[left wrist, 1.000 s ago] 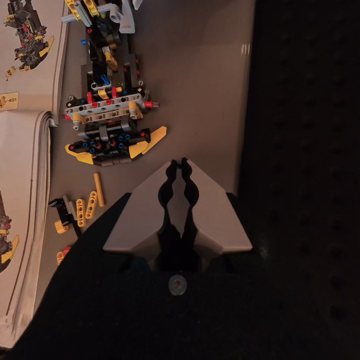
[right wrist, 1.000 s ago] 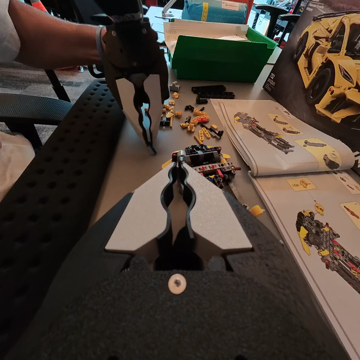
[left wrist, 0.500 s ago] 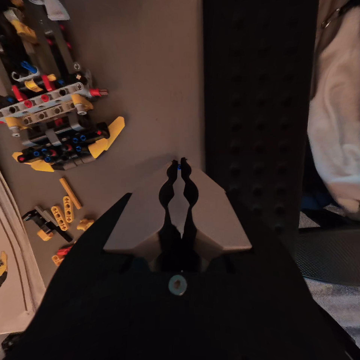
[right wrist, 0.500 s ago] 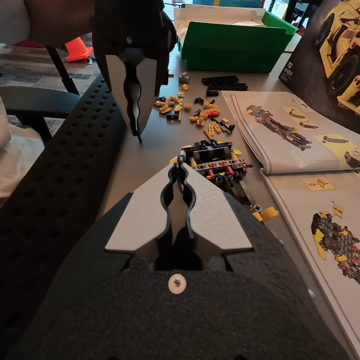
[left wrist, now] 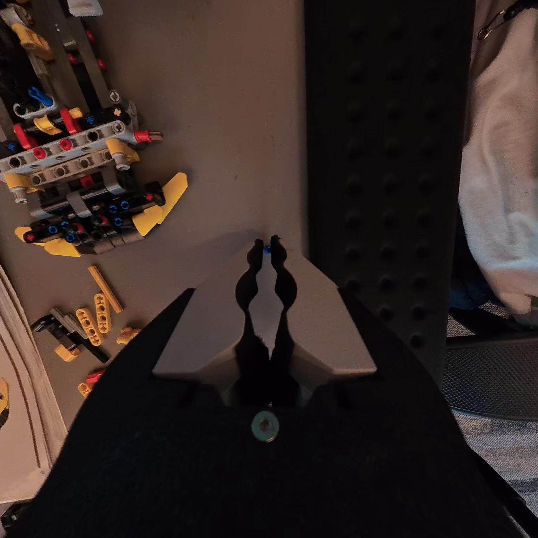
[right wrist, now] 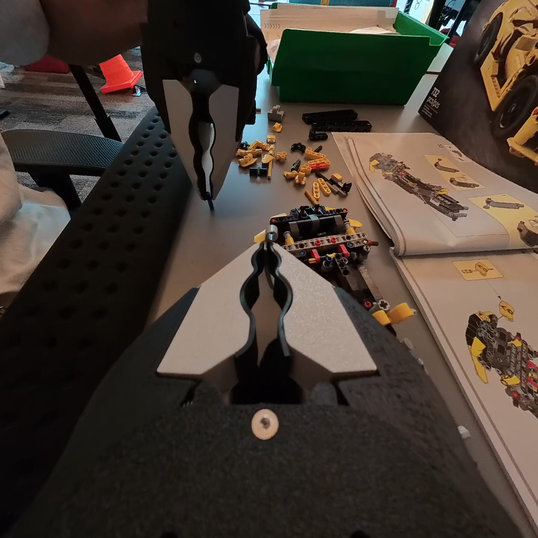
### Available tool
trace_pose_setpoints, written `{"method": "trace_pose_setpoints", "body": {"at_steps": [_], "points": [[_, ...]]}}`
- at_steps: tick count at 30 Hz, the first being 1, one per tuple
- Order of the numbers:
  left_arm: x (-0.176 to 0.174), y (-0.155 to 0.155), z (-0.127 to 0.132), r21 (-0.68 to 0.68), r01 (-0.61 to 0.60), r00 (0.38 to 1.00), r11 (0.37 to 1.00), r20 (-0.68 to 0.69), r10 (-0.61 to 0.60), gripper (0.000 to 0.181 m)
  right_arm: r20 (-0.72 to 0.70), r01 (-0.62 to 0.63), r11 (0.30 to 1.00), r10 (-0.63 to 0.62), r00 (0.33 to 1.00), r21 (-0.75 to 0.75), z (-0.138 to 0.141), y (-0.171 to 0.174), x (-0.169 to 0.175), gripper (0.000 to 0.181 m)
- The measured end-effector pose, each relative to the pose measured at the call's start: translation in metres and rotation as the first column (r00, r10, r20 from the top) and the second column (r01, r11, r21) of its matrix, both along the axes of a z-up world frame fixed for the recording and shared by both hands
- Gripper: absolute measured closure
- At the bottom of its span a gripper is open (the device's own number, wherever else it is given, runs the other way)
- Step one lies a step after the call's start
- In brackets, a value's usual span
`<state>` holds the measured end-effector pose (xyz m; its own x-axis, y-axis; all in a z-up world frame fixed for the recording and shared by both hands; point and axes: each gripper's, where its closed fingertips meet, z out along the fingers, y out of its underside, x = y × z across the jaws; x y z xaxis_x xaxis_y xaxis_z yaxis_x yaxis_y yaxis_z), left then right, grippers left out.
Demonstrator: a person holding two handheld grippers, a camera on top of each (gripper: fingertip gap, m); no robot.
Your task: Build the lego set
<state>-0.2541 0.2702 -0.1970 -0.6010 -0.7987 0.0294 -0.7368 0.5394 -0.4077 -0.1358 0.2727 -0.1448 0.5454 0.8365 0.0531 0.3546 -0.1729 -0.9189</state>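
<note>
- Two grippers show: the left gripper (left wrist: pixel 267 244) points steeply down near the table's left edge, nipped nearly closed on a small blue plastic pin (left wrist: pixel 267 249).
- The right gripper (right wrist: pixel 269 247), angled low, is pinched on one small grey plastic tube piece (right wrist: pixel 272 234).
- One partly built black, grey and yellow lego chassis (right wrist: pixel 323 241) lies on the grey table (right wrist: pixel 233 221), just right of both.
- One green plastic bin (right wrist: pixel 343 72) sits far; two black beams (right wrist: pixel 334 120) lie near it.

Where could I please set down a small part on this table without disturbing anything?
The bare strip of table between the black perforated panel and the half-built model is free, apart from the left gripper over its far end. It is crowded beyond the model, where loose pieces lie scattered, and right of it, where the open manual covers the table.
</note>
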Motion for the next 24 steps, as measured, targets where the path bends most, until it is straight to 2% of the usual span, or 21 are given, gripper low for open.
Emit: {"method": "trace_pose_setpoints", "body": {"at_steps": [15,20,22,24], "points": [[-0.002,0.006,-0.010,0.072,-0.001,1.000,0.997,-0.011,0.002,0.176,0.001,-0.002,1.000,0.002,1.000,-0.013,-0.002,0.000,0.000,0.180],[-0.003,0.009,-0.003,0.059,-0.024,1.000,0.998,0.019,0.023,0.177,-0.004,-0.002,1.000,0.001,1.000,-0.019,-0.002,-0.001,0.000,0.180],[-0.003,0.015,0.009,0.025,-0.091,0.994,0.996,0.062,0.090,0.176,-0.011,-0.027,0.998,0.027,1.000,-0.064,-0.004,-0.007,-0.007,0.180],[-0.003,0.024,0.019,-0.016,-0.212,0.971,0.977,0.112,0.212,0.173,0.059,-0.033,0.993,0.040,0.997,-0.110,-0.017,-0.010,-0.014,0.180]]}}
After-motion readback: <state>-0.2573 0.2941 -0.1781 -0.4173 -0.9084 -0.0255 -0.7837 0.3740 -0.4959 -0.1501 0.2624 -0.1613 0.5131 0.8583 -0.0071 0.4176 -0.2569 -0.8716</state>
